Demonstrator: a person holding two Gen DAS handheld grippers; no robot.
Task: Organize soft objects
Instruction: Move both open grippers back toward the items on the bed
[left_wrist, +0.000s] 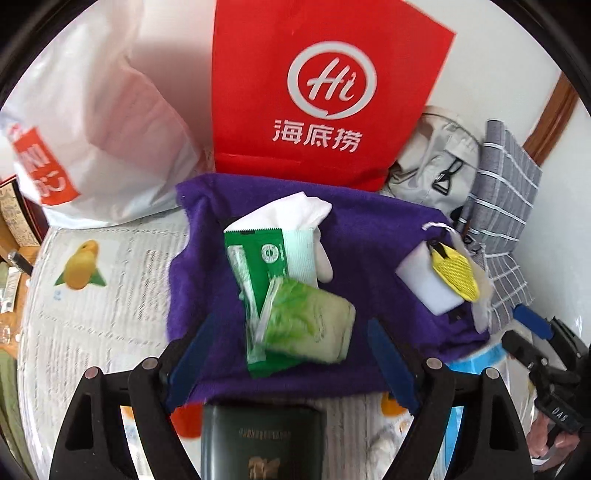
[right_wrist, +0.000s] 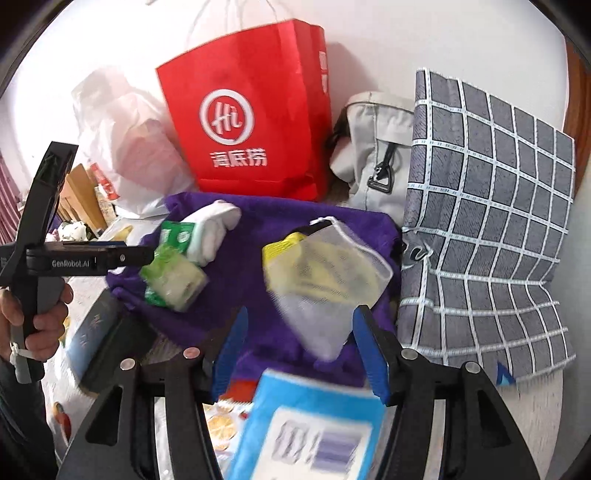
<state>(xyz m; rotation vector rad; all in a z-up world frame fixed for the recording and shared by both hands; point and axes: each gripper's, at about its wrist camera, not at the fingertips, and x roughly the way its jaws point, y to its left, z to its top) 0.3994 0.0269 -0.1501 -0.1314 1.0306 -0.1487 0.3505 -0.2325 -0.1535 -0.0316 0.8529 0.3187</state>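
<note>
A purple towel lies spread on the table and also shows in the right wrist view. On it lie a cabbage-shaped soft toy, a green sachet, a white glove, a white sponge and a mesh pouch with yellow contents. My left gripper is open, hovering just short of the cabbage toy. My right gripper is open with the pouch's lower end between its blue fingers; I cannot tell whether they touch it.
A red paper bag, a white plastic bag, a grey bag and a grey checked cushion stand behind the towel. A dark booklet and a blue packet lie near the front edge.
</note>
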